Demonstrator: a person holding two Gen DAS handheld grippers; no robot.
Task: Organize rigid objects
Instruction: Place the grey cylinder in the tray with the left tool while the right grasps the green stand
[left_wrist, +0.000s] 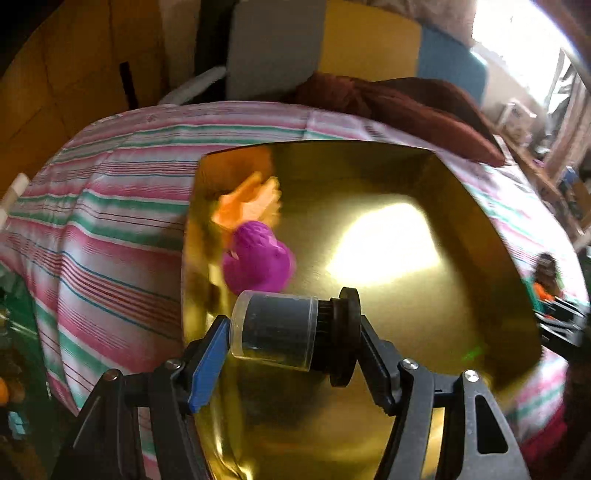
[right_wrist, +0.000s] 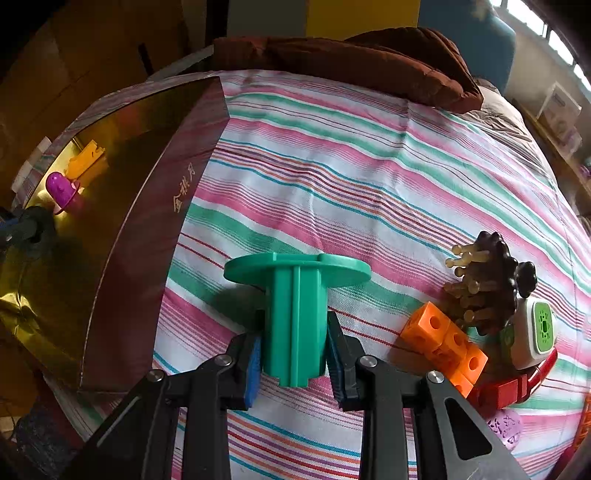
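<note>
My left gripper (left_wrist: 291, 332) is shut on a clear cylinder with a dark core and black geared cap (left_wrist: 280, 328), held sideways over the gold-lined box (left_wrist: 461, 206). A purple toy (left_wrist: 258, 262) and an orange piece (left_wrist: 247, 206) lie inside the box at its left side. My right gripper (right_wrist: 293, 347) is shut on a green plastic spool (right_wrist: 295, 310), held upright above the striped bedsheet (right_wrist: 332, 166). The box also shows in the right wrist view (right_wrist: 155, 229) at the left, with the purple toy (right_wrist: 61, 190) and the orange piece (right_wrist: 83, 160) in it.
To the right of the green spool lie orange linked cubes (right_wrist: 443, 343), a dark brown toy with tan pegs (right_wrist: 484, 284), a white and green toy (right_wrist: 535, 332) and a red piece (right_wrist: 509, 387). A brown cushion (right_wrist: 369, 62) lies at the far edge of the bed.
</note>
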